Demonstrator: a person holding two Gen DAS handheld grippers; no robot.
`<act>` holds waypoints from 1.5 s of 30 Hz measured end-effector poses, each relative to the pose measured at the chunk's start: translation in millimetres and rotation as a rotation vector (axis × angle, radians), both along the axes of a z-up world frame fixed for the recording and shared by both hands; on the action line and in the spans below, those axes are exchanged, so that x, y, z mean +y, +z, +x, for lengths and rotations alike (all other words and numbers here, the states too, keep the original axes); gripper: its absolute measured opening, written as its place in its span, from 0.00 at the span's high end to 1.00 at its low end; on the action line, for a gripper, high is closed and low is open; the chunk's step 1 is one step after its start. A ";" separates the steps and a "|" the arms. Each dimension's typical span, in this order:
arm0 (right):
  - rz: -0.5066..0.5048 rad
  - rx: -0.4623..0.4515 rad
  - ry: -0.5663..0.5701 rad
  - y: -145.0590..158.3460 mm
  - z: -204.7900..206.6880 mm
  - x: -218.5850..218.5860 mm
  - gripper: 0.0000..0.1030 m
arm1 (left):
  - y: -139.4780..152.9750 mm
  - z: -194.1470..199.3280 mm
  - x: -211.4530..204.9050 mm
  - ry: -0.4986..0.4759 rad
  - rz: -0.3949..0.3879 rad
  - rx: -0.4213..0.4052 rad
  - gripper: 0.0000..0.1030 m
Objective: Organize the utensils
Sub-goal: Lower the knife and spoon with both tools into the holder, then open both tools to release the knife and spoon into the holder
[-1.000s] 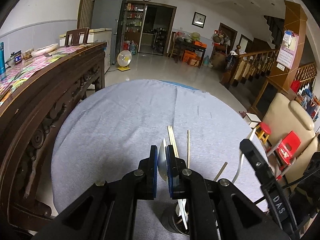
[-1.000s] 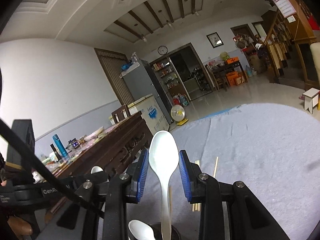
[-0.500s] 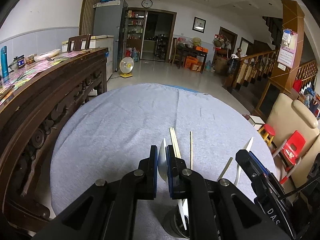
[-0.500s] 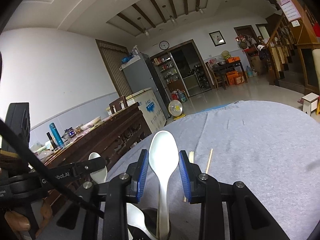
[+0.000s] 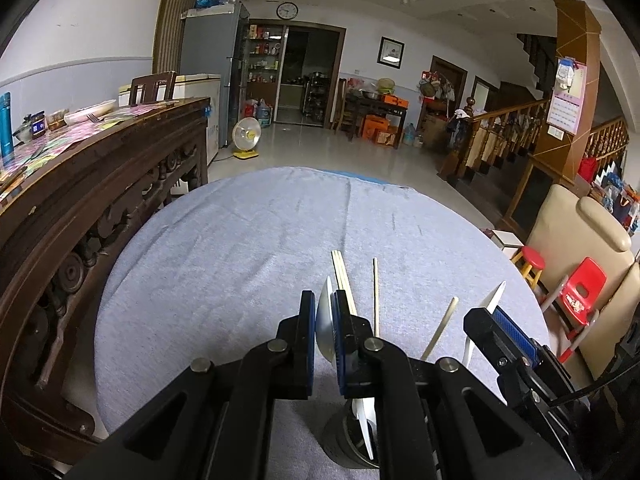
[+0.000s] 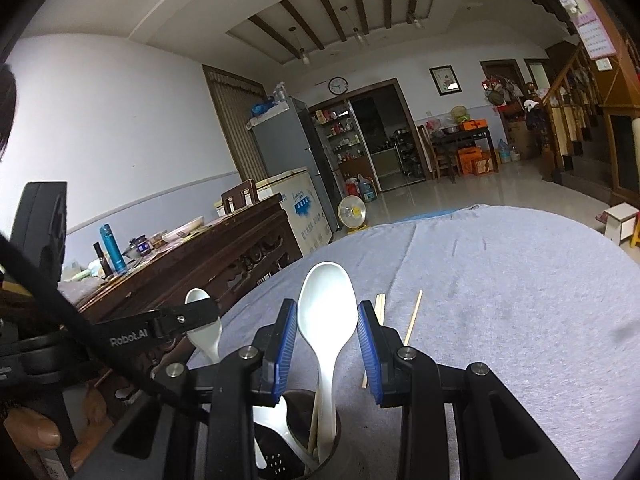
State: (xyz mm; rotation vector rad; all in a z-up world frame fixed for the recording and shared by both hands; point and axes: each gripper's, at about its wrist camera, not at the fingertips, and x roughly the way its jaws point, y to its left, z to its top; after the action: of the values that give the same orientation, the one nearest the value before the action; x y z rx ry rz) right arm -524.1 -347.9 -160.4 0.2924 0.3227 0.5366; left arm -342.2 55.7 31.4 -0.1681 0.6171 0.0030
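My left gripper (image 5: pixel 323 334) is shut on a white spoon (image 5: pixel 326 326), held edge-on above a dark holder cup (image 5: pixel 348 446) on the grey table. My right gripper (image 6: pixel 327 344) is open around a second white spoon (image 6: pixel 327 312) that stands with its handle down in the holder cup (image 6: pixel 296 440); the pads do not touch it. The left gripper's spoon also shows in the right wrist view (image 6: pixel 204 330). A chopstick handle (image 6: pixel 316 420) leans in the cup. Chopsticks (image 5: pixel 344 276) and a single stick (image 5: pixel 375 292) lie on the cloth ahead.
The round table has a grey cloth (image 5: pixel 260 240). A dark carved wooden sideboard (image 5: pixel 80 184) stands close on the left with bottles and dishes on it. A beige chair (image 5: pixel 576 256) and red stools stand at the right edge.
Both grippers have lowered toward the cup. The right gripper's spoon has sunk deeper into the cup. The left gripper still grips its spoon.
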 end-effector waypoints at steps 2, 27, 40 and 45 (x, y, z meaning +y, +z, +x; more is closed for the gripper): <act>-0.007 -0.001 0.003 -1.1 -2.2 -0.1 0.68 | -0.8 -2.5 -0.4 -0.006 0.000 -0.006 0.92; -0.074 0.022 0.032 -12.4 -15.2 3.8 0.67 | -13.3 -16.1 1.2 -0.040 -0.019 0.004 0.91; -0.038 0.015 0.016 -2.1 -24.5 -12.1 0.50 | -1.1 -22.6 18.7 -0.009 -0.067 -0.022 0.55; 0.008 0.054 -0.012 4.1 -20.6 -33.4 0.44 | 7.7 -14.2 36.4 0.017 -0.104 -0.020 0.48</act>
State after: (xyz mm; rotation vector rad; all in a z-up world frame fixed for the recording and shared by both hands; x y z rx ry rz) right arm -544.7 -381.3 -156.3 0.3162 0.3708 0.5191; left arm -356.4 92.1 39.1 -0.2743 0.5958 -0.0143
